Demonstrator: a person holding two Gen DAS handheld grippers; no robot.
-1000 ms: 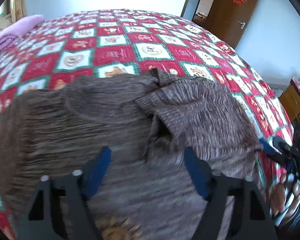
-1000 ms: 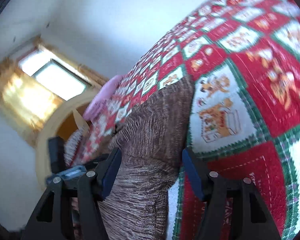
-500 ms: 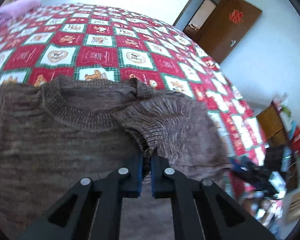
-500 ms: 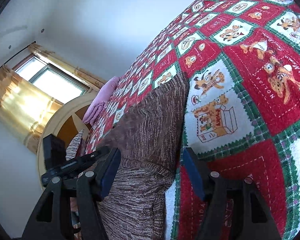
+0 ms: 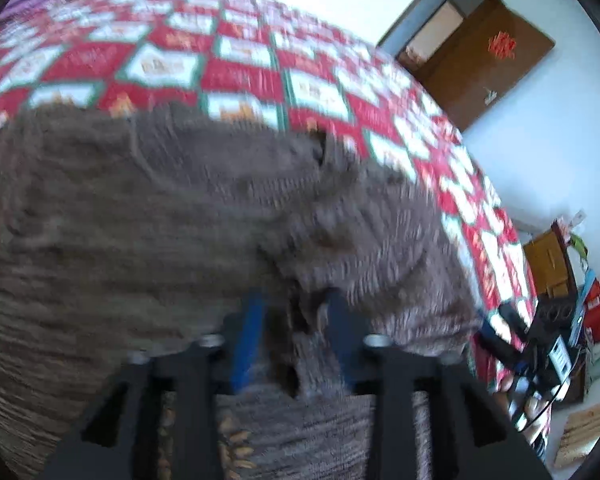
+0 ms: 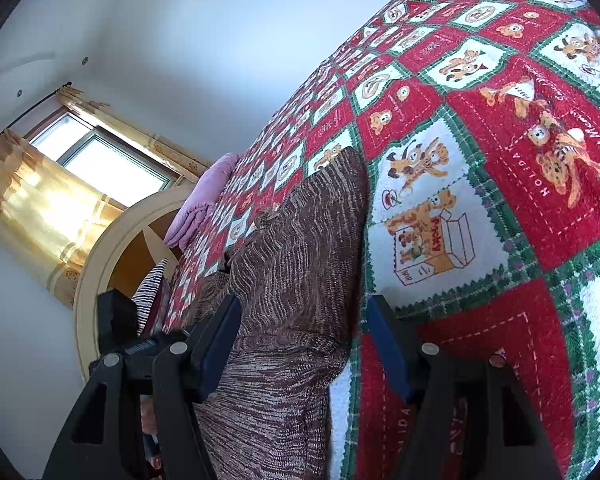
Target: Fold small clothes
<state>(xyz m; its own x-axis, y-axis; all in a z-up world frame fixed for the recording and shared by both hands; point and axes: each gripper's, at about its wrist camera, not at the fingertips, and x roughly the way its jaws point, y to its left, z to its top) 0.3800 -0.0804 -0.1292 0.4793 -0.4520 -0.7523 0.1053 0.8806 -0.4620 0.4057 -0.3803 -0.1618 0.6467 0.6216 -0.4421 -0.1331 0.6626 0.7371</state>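
A brown knitted sweater (image 5: 148, 216) lies spread on the red, white and green patchwork bedspread (image 5: 240, 76). My left gripper (image 5: 296, 336) hovers low over a folded-in sleeve (image 5: 364, 232); its blue pads stand a moderate gap apart with a ridge of knit between them, and the view is blurred. My right gripper (image 6: 304, 344) is open over the sweater's right edge (image 6: 304, 248), its left pad above the knit and its right pad above the bedspread (image 6: 500, 184). The right gripper also shows at the left wrist view's right edge (image 5: 512, 340).
A pink folded blanket (image 6: 204, 204) lies at the head of the bed by a round wooden headboard (image 6: 100, 256). A curtained window (image 6: 96, 164) is behind it. A brown door (image 5: 484, 64) and a wooden cabinet (image 5: 548, 264) stand past the bed's far side.
My left gripper closed over the sleeve half a second ago and its pads now stand apart again, while the camera swings. The right gripper has stayed open in place.
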